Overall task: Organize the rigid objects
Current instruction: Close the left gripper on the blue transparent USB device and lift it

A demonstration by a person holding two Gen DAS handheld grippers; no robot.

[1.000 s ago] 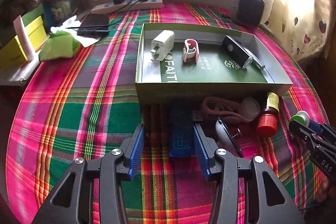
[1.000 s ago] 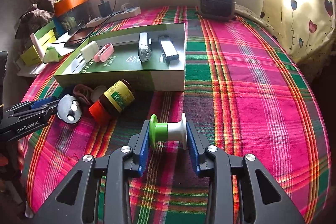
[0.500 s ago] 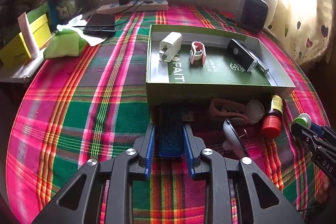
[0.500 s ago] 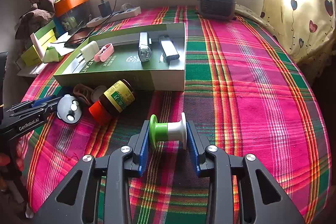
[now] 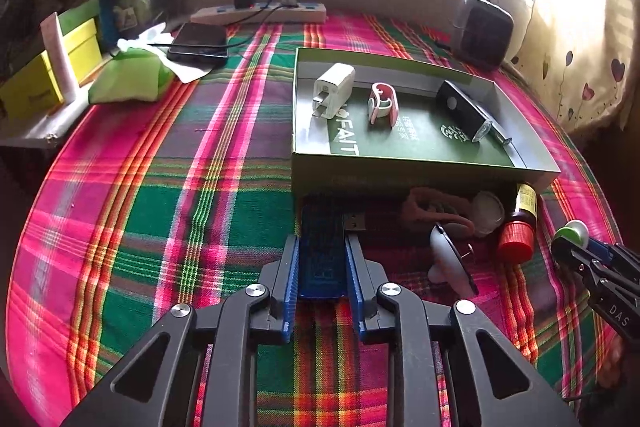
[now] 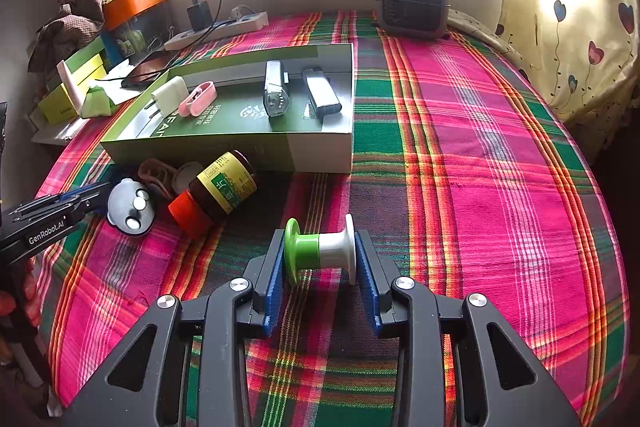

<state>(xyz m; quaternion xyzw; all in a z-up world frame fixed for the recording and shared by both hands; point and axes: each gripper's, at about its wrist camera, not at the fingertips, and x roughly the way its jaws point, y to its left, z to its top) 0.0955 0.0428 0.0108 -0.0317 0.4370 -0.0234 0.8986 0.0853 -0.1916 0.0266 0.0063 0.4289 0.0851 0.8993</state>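
Observation:
My left gripper [image 5: 322, 263] is shut on a blue USB device [image 5: 322, 247] that lies on the plaid cloth just in front of the green box [image 5: 400, 169]. The box holds a white charger [image 5: 334, 89], a pink-and-white clip [image 5: 382, 103] and a black flashlight [image 5: 464, 111]. My right gripper [image 6: 320, 255] is shut on a green-and-white spool [image 6: 320, 251] and holds it over the cloth right of the box [image 6: 280, 151]. A brown bottle with a red cap [image 6: 216, 193], a round grey disc [image 6: 130, 207] and a pink strap [image 5: 436, 215] lie before the box.
A black heater [image 6: 412, 1] stands at the back right. A power strip [image 5: 260, 13], a phone [image 5: 198, 43], a green pouch [image 5: 128, 77] and yellow boxes [image 5: 48, 75] sit at the back left. The table's edge curves close on the right.
My left gripper moved forward around the blue USB device and closed on it. My right gripper stayed still with the spool in it.

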